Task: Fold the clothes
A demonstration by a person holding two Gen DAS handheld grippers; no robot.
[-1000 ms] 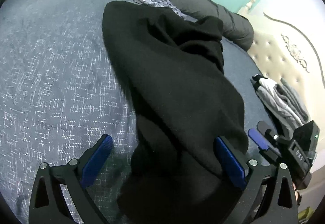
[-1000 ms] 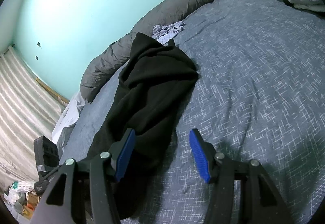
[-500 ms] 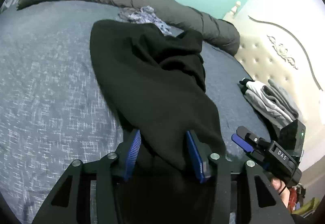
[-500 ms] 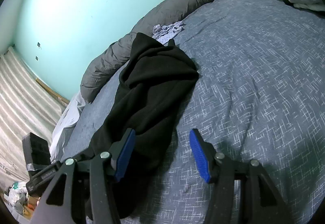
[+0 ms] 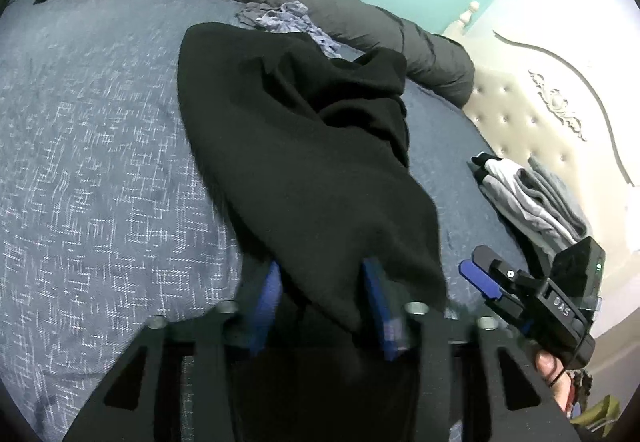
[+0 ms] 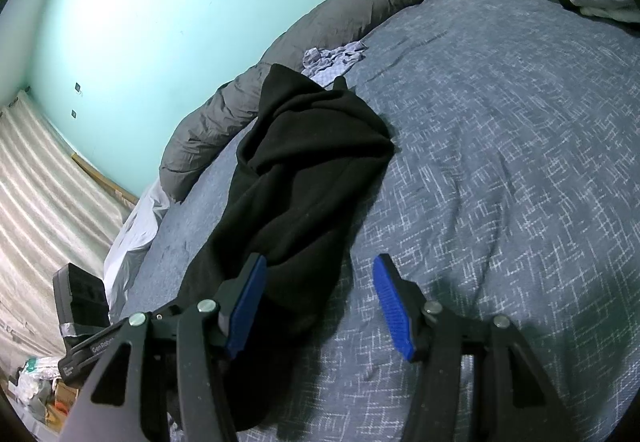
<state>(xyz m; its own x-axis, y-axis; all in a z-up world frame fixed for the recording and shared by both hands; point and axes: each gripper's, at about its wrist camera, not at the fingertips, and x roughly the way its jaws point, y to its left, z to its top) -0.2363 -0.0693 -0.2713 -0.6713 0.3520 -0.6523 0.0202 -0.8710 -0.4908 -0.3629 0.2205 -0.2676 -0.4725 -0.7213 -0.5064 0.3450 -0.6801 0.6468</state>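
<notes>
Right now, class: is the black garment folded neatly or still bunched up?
Bunched up. The black garment lies in a long rumpled heap on the bed, with loose creases and no flat, squared edges.

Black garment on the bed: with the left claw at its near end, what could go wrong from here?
1. The left claw has just been closing on a bunched end of the black garment, so it may lift several layers at once.
2. The right claw stands open with fabric only by one finger, so the garment could hang lopsided.

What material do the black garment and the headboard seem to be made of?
Black garment: probably fleece or a thick knit, matte and slightly fuzzy, falling in soft folds. Headboard: cream padded upholstery, perhaps faux leather, button-tufted with a slight sheen.
</notes>
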